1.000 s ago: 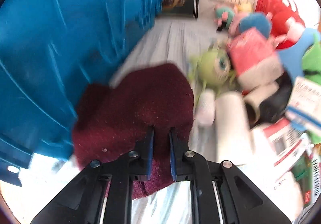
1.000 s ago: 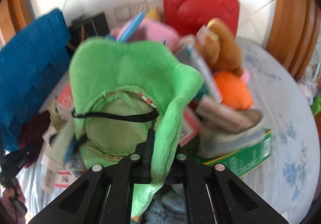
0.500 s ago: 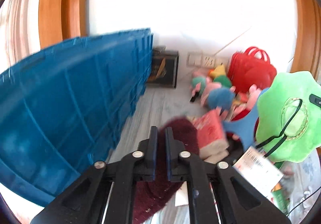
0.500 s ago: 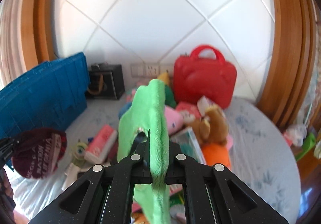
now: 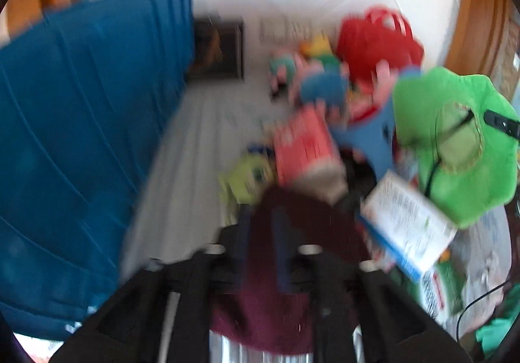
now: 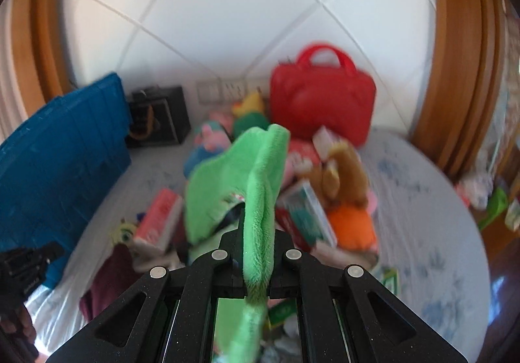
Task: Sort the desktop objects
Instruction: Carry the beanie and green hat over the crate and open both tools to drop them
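Observation:
My right gripper (image 6: 256, 233) is shut on a green plush hat (image 6: 234, 187) and holds it up, edge-on, above the pile of toys; the hat also shows at the right of the left wrist view (image 5: 455, 141). My left gripper (image 5: 260, 233) is blurred by motion; its narrowly spaced fingers lie over a maroon knit cap (image 5: 292, 265), and I cannot tell whether they hold it. The cap lies low on the pale cloth in the right wrist view (image 6: 110, 278), beside the left gripper's body (image 6: 26, 265).
A big blue crate (image 5: 81, 135) stands on the left. A red case (image 6: 321, 109) and a black box (image 6: 156, 119) stand by the back wall. Plush toys, a pink box (image 5: 302, 148) and cartons are heaped in the middle.
The left gripper has dropped and swung toward the pile, with the maroon cap now low on the cloth. The right gripper still holds the green hat raised, turned slightly.

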Available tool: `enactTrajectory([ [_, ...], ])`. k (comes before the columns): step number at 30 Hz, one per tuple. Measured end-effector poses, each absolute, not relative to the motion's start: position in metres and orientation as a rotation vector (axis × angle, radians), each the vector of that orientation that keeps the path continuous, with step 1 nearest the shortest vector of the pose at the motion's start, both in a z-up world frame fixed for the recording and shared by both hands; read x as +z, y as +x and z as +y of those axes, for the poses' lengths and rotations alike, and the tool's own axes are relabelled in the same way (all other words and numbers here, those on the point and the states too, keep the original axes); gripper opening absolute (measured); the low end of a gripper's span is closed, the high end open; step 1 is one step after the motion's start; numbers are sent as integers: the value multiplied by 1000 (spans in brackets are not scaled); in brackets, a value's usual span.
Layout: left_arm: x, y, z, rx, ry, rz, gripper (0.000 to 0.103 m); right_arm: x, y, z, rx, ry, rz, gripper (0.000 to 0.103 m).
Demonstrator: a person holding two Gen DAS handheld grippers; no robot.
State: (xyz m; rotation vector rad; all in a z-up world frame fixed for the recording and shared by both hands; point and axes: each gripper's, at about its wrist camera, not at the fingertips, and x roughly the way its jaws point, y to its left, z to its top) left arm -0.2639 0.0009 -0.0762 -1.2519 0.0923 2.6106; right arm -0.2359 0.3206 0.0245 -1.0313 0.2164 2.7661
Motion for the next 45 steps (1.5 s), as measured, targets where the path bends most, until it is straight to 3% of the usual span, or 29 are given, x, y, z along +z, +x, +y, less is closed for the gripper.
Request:
enactTrajectory([
  [2,-106,-263,4,2545,-1332,68,90,-16,-233,340,2682,-1156,306,7],
  [7,-168,-265,4,2441,-1524,-11,91,-59,-227,359,2611,-1279,432,11],
  [9,-178,-265,-3,2466,-1517,-110,103,-73,-224,366,2594,-1311,474,12],
  [10,-183,-266,-8,2464,-1530,-168,103,-79,-223,368,2593,-1324,495,14],
  [12,-189,-268,-14,2424,-1536,-256,103,-86,-221,370,2605,-1352,545,26],
  [13,-192,-268,-17,2408,-1535,-280,103,-89,-220,371,2614,-1362,570,45],
  [14,-193,-268,-17,2404,-1531,-284,103,-91,-220,372,2623,-1369,596,71],
  [16,-195,-266,-18,2401,-1515,-283,103,-94,-221,371,2646,-1373,628,84],
  [18,-196,-264,-20,2407,-1514,-286,103,-96,-223,367,2670,-1374,639,84],
  [19,-196,-263,-19,2408,-1511,-279,103,-98,-226,365,2671,-1388,632,84],
  [20,-195,-263,-17,2413,-1506,-263,86,-100,-229,364,2666,-1400,617,77],
  [21,-193,-264,-16,2417,-1500,-237,63,-103,-231,361,2660,-1413,587,64],
  [22,-189,-263,-12,2418,-1490,-207,58,-106,-236,356,2655,-1424,548,22],
  [23,-188,-264,-10,2439,-1494,-177,57,-108,-239,352,2632,-1430,474,9],
  [25,-181,-261,-5,2499,-1477,-89,53,-107,-240,349,2642,-1410,427,8],
  [26,-174,-259,-2,2537,-1450,-41,44,-99,-238,350,2670,-1348,422,7],
  [27,-165,-257,0,2578,-1407,-2,20,-99,-238,350,2670,-1348,422,7],
  [34,-84,-262,0,2770,-1131,53,19,-37,-241,346,2802,-1116,352,6],
  [45,34,-279,-1,2854,-764,50,19,100,-268,286,2998,-770,79,5],
])
